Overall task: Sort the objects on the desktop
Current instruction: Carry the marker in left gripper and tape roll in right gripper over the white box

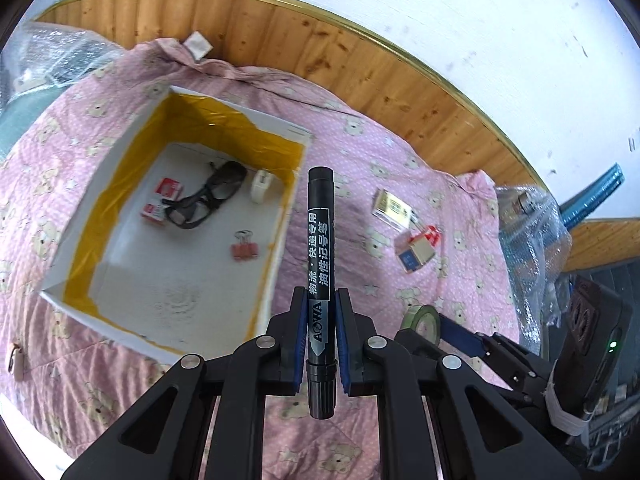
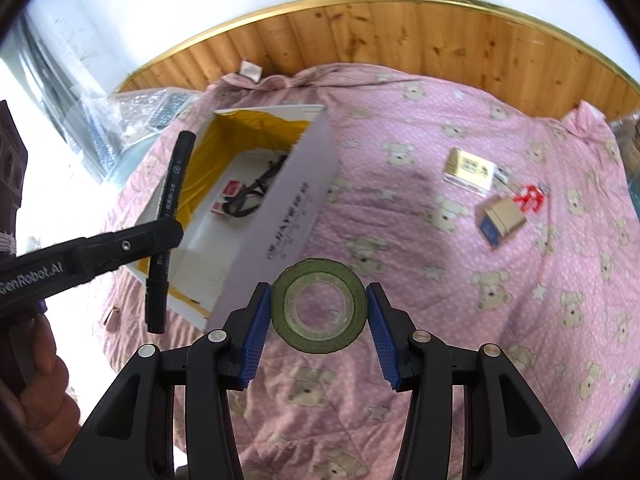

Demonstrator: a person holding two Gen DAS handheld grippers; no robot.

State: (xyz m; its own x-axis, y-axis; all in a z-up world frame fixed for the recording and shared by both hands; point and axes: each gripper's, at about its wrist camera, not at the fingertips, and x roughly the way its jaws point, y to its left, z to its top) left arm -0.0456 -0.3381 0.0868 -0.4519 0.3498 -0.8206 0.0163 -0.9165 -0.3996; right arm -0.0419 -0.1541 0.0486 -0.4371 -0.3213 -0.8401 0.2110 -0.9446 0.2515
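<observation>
Black marker (image 1: 320, 280) clamped upright in left gripper (image 1: 321, 320)

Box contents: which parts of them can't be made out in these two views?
- Right wrist view: the box near wall hides the clip and white tape holder; glasses partly covered.
- Left wrist view: print on the red packets is too small.
- Left wrist view: the marker covers part of the box's right wall.
</observation>
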